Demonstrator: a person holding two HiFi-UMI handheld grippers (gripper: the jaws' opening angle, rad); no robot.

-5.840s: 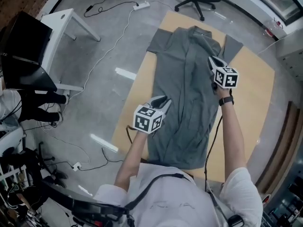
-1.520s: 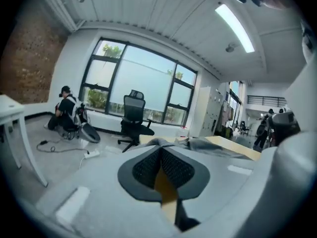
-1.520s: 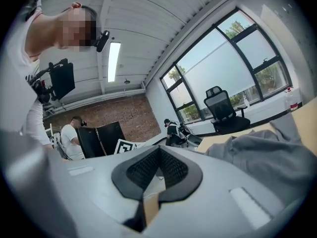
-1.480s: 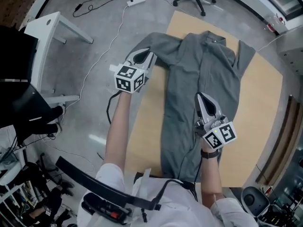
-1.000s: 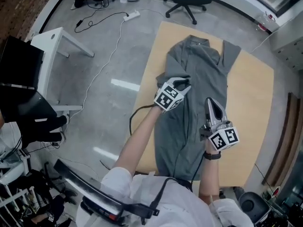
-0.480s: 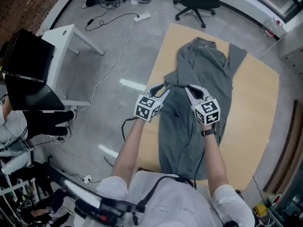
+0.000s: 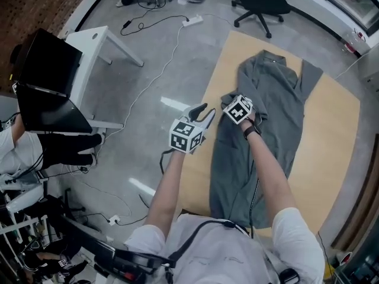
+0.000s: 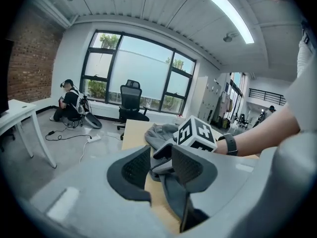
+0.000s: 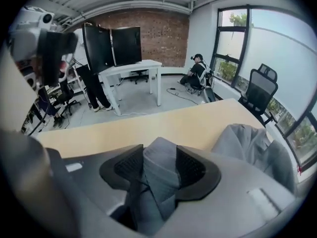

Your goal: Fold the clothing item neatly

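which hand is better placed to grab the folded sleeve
Right: its hand-held gripper sits on the shirt's folded sleeve, jaws just opened around the fold. The left hand-held gripper, also just opened, hangs empty at the board's edge.

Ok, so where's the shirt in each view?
Head view: shirt right of centre, lying along the board.
Left gripper view: centre, a grey heap on the board.
Right gripper view: bottom centre, a fold inside the right gripper, its fingers just opening; more at right.
Shared landmark: the tan board underneath.
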